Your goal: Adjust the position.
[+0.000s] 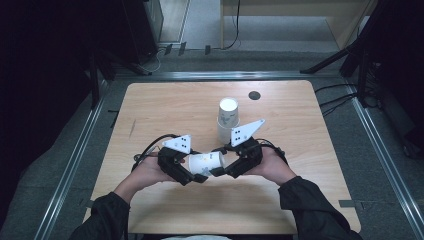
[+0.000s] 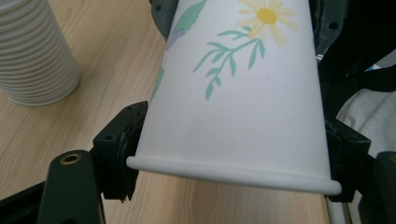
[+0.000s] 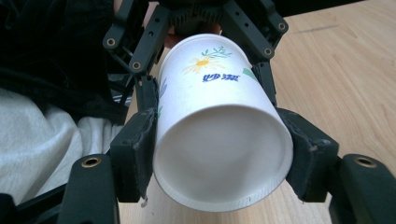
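both grippers, left (image 1: pixel 200 176) and right (image 1: pixel 219 171), have fingers clamped on one cup (image 1: pixel 206 162) held sideways above the desk (image 1: pixel 165 107) near the stack (image 1: pixel 227 120), likely a handover or unnesting.

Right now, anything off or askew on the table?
Nothing damaged or spilled. One oddity: a paper cup is held sideways above the table, gripped by both the left gripper and the right gripper at once. The cup stack stands upright behind them.
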Demonstrator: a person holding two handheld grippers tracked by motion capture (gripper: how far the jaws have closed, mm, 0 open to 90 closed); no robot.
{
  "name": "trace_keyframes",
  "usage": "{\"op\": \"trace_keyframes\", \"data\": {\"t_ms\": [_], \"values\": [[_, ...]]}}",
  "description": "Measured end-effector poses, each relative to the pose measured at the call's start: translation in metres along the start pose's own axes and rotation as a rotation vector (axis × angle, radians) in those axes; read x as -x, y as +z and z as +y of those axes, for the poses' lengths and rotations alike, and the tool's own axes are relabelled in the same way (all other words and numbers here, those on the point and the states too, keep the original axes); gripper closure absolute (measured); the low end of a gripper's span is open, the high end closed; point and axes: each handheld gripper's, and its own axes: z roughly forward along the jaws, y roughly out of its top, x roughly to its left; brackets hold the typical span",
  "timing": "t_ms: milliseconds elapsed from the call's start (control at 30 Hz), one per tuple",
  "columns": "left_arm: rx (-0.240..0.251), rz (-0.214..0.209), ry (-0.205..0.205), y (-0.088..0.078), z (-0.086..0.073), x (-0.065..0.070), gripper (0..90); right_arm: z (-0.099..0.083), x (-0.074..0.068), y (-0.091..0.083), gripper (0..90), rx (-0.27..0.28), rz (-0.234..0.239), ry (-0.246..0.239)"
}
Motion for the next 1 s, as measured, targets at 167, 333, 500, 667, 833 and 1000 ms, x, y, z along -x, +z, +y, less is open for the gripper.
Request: {"op": "trace_keyframes", "data": {"t_ms": [167, 333, 500, 667, 833, 1000], "values": [[-0.008, -0.006, 0.003, 0.000, 0.000, 0.000, 23.6, -0.001, 0.000, 0.003, 27.4, -0.024, -0.006, 0.001], [-0.069, -0.008, -0.007, 0.002, -0.002, -0.003, 23.7, -0.003, -0.002, 0.006, 26.7, -0.082, -0.026, -0.006], [-0.122, 0.004, -0.013, 0.008, -0.004, -0.004, 23.7, -0.006, -0.002, 0.008, 26.7, -0.122, -0.040, -0.025], [-0.182, 0.014, -0.005, 0.014, -0.004, -0.005, 23.7, -0.010, -0.003, 0.010, 26.7, -0.165, -0.070, -0.041], [-0.252, 0.024, 0.012, 0.023, -0.001, -0.003, 23.7, -0.016, -0.002, 0.014, 26.8, -0.194, -0.088, -0.058], [-0.306, 0.022, 0.032, 0.033, 0.003, 0.002, 23.8, -0.021, -0.004, 0.019, 28.5, -0.234, -0.081, -0.060]]}}
